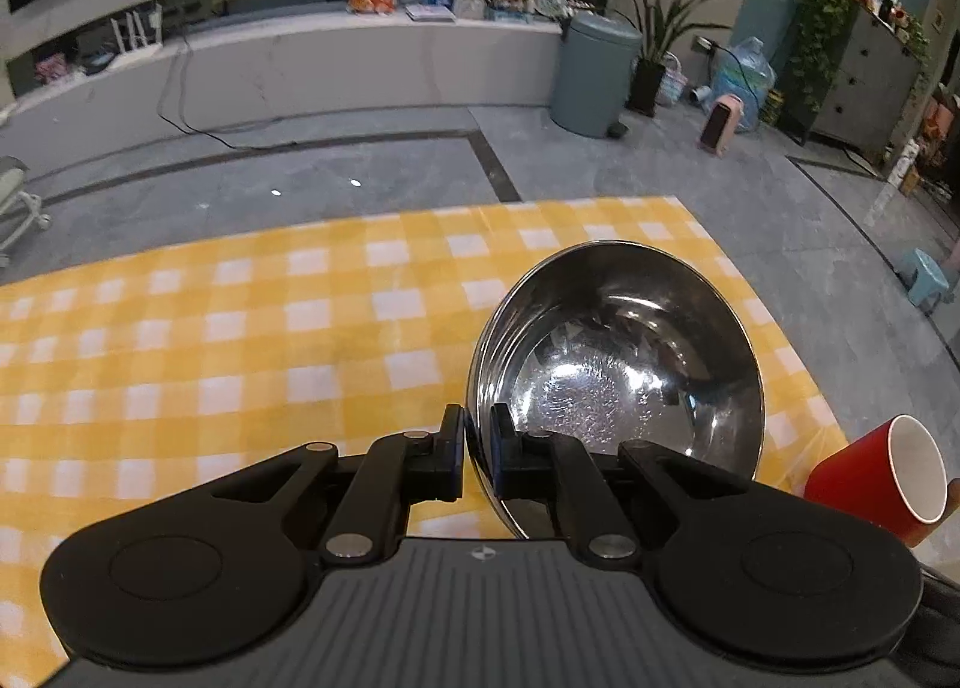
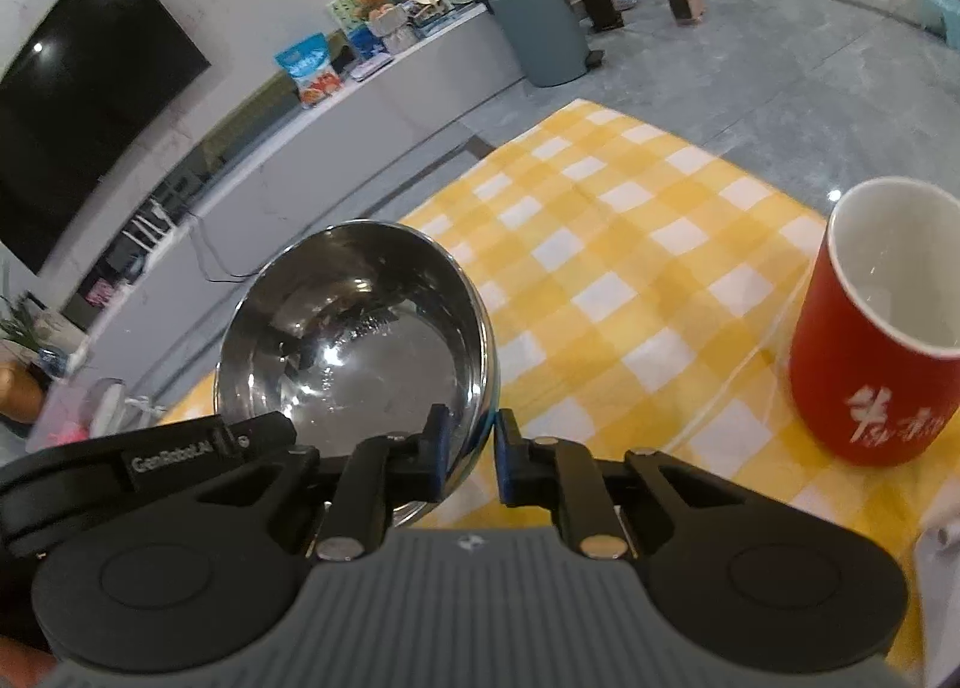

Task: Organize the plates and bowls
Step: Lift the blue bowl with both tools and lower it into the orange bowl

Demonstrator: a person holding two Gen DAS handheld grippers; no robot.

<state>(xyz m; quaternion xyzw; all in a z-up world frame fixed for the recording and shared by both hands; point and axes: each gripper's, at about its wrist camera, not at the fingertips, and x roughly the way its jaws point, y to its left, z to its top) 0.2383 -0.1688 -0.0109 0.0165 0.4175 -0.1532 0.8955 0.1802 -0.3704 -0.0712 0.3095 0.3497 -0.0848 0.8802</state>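
A shiny steel bowl (image 1: 618, 364) is held tilted above the yellow checked tablecloth (image 1: 240, 340). My left gripper (image 1: 478, 451) is shut on the bowl's near left rim. In the right wrist view the same steel bowl (image 2: 354, 340) shows with my right gripper (image 2: 471, 448) shut on its near right rim, one finger inside and one outside. Part of the left gripper's body (image 2: 180, 454) shows at the bowl's left in that view. No plates are in view.
A red mug (image 2: 882, 340) with a white inside stands on the cloth to the right of the bowl; it also shows in the left wrist view (image 1: 882, 478). The cloth's far edge (image 1: 420, 214) meets grey floor. A grey bin (image 1: 594, 75) stands beyond.
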